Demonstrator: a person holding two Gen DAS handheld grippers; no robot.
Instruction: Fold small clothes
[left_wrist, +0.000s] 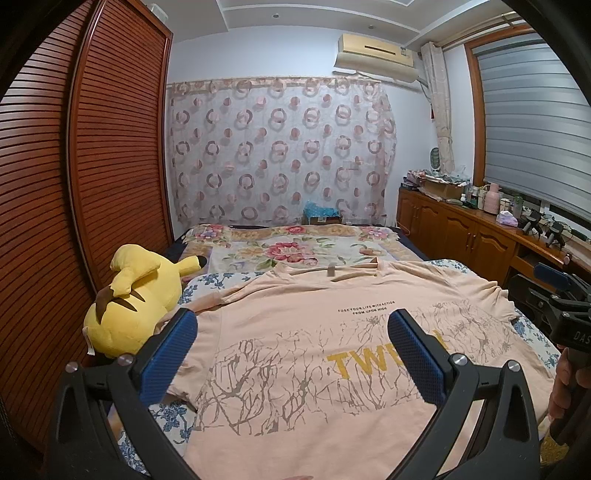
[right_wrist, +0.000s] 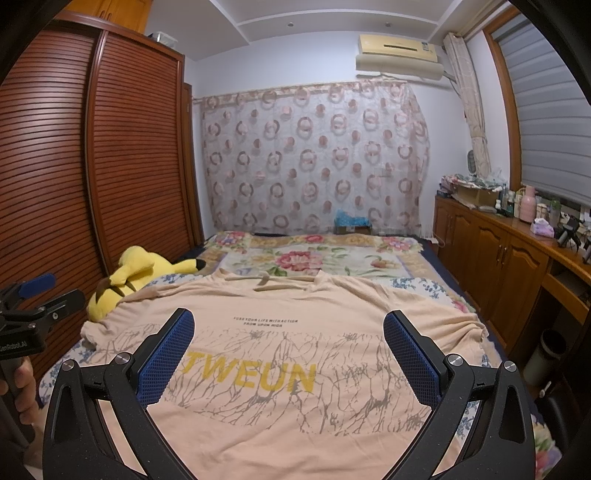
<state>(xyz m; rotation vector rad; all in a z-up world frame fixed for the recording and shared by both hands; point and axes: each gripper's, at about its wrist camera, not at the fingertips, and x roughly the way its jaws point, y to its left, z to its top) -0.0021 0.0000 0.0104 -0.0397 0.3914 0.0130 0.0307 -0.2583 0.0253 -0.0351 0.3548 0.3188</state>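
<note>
Left gripper (left_wrist: 291, 354): fingers wide apart, nothing between them, held above the T-shirt's lower left part. Right gripper (right_wrist: 288, 354): fingers likewise wide apart and empty, held above the shirt's middle, over the yellow "TWEUN" print.

T-shirt (right_wrist: 295, 417): peach, print side up, spread flat on the bed (right_wrist: 424, 286), collar at the far end from both grippers. Hem lies nearest the grippers. Its left sleeve bunches beside the yellow plush toy (left_wrist: 136, 302), which lies left of the left gripper; whether cloth and toy touch cannot be told. Right sleeve is rumpled near the bed's right edge.

Room to move: floral bedding lies open ahead of the collar. The slatted wardrobe (left_wrist: 110, 166) closes in the left side just beyond the toy. Right of the right gripper, a narrow aisle separates the bed from the wooden cabinet (right_wrist: 498, 258).

Containers: a cardboard box (right_wrist: 476, 195) on the cabinet surface, contents unclear; bottles stand beside it.
</note>
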